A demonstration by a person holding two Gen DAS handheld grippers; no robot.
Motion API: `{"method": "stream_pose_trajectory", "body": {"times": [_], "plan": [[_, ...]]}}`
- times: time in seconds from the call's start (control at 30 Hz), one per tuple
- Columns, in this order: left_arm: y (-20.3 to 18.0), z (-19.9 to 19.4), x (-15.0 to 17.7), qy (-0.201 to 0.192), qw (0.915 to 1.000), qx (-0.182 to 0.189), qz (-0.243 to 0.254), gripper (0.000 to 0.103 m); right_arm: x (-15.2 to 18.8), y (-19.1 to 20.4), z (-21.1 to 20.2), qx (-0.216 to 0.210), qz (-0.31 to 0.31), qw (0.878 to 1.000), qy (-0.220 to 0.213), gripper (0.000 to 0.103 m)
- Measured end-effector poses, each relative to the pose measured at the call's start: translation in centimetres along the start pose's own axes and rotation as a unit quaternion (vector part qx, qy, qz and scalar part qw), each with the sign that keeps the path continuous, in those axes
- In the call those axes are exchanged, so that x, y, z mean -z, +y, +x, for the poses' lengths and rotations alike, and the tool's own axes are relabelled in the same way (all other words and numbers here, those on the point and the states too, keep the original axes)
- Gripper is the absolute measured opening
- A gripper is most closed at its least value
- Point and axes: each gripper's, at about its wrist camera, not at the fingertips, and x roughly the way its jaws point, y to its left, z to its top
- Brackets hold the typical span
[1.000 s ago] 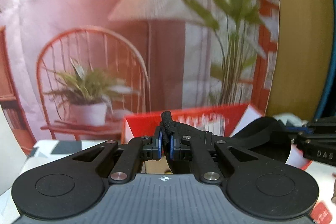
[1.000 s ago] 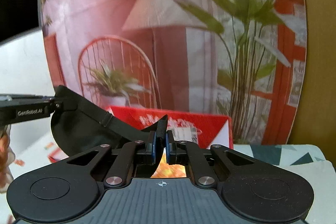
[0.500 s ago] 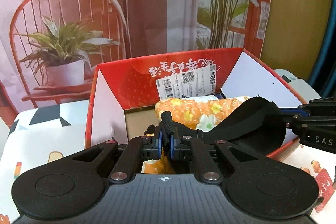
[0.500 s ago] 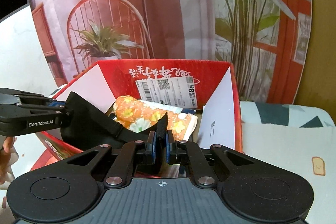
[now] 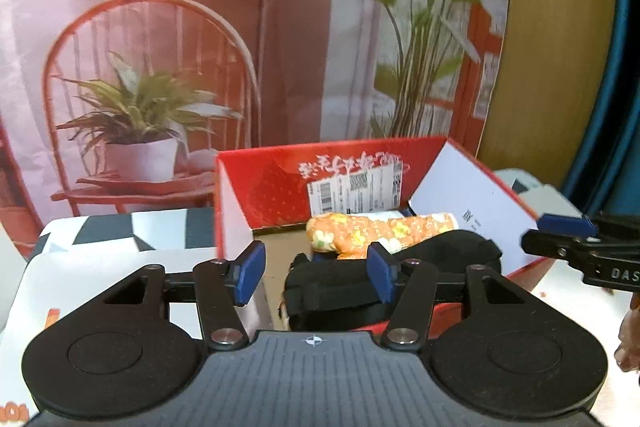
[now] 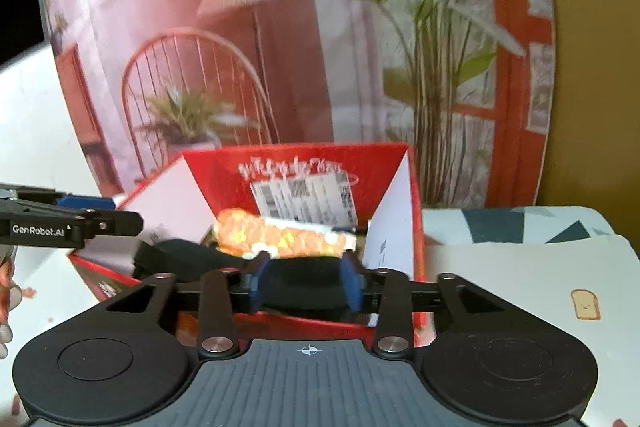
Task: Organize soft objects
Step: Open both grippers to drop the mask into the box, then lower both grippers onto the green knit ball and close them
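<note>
Behind the worktop (image 5: 100, 267) hangs a printed backdrop (image 5: 180, 47) showing a chair, lamp and plants. At frame centre stands a red box (image 5: 280, 195) with its flaps open and a white label on the far wall. Inside it lies an orange floral roll (image 5: 360, 233) toward the back, with a black pad (image 5: 340, 287) in front of it, just beside the near wall. The left hand-held gripper (image 5: 316, 273) is spread wide at the box's near edge, holding nothing. The right hand-held gripper (image 6: 306, 281) is likewise spread apart and empty, with the black pad (image 6: 304, 283) visible between its blue pads (image 6: 352, 285); contact cannot be determined.
</note>
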Motion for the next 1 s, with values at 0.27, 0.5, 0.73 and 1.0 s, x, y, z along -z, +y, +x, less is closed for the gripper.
{"method": "stream_pose_trajectory", "body": {"times": [0.27, 0.5, 0.73, 1.0], "plan": [[0.9, -4.0, 4.7, -0.001, 0.9996, 0.005, -0.029, 0.059, 3.9, -1.1, -4.8, -0.014, 0.032, 0.999, -0.027, 0.044], [1.2, -2.5, 9.2, 0.049, 0.9976, -0.016, -0.047, 0.059, 8.5, -1.5, -5.5, 0.005, 0.043, 0.999, 0.019, 0.044], [3.5, -2.7, 11.1, 0.057, 0.9938, -0.024, -0.093, 0.059, 11.2, -1.6, -5.4, 0.011, 0.061, 0.997, 0.046, 0.044], [5.1, -1.8, 12.7, 0.08, 0.9832, 0.03, -0.162, 0.055, 11.6, 0.7, -4.0, -0.007, 0.038, 0.997, 0.072, 0.044]]}}
